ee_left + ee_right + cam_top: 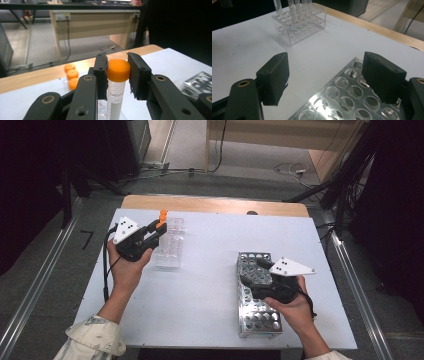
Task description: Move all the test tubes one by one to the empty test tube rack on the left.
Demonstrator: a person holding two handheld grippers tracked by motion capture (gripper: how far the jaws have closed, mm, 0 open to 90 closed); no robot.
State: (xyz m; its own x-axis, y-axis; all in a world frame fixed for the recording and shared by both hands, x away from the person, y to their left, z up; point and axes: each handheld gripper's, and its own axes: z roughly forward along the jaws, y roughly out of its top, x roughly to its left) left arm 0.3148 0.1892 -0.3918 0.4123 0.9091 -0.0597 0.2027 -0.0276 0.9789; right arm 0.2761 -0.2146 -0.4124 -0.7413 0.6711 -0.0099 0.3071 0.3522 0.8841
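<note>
My left gripper (158, 227) (117, 76) is shut on a clear tube (115, 96) with an orange cap (162, 214) (118, 70). It holds the tube upright at the near left corner of a clear plastic rack (170, 246) (299, 25). Three more orange-capped tubes (71, 75) stand in that rack. My right gripper (251, 276) (325, 77) is open with nothing between its jaws. It hovers over the far end of a shiny metal rack (256, 316) (347, 100) with many round holes.
The white table top (210, 250) has a wooden strip (215, 205) along its far edge. The metal rack (200, 82) lies to the right of the clear rack. Cables and dark stands lie on the floor beyond the table.
</note>
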